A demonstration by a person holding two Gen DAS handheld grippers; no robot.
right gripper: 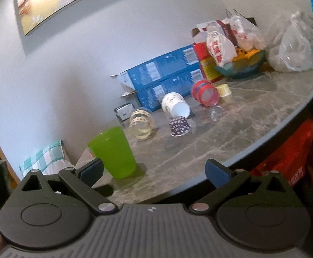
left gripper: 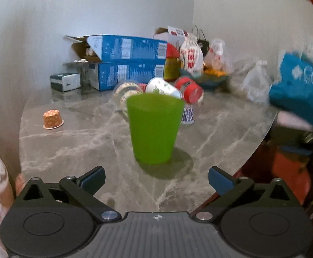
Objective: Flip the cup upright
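Task appears done for the green plastic cup (left gripper: 154,129), standing mouth-up on the marble table (left gripper: 75,142), left gripper (left gripper: 156,179) and right gripper (right gripper: 154,172) both spread, empty; other cups lie tipped behind.

The left wrist camera looked forward along its own fingers, low over the near edge of the marble table (left gripper: 75,150), and faced the wall corner — the green cup (left gripper: 155,129) stood close and nearly centred before it.

The right wrist camera sat further back, off the table's rounded edge, and was tilted; it looked across the table (right gripper: 253,124) toward the wall with the picture (right gripper: 57,2), so the same green cup (right gripper: 113,152) appeared at its lower left.

Both views shared the cup, the blue boxes (left gripper: 130,64) (right gripper: 167,75) at the wall and the tipped cups before them.
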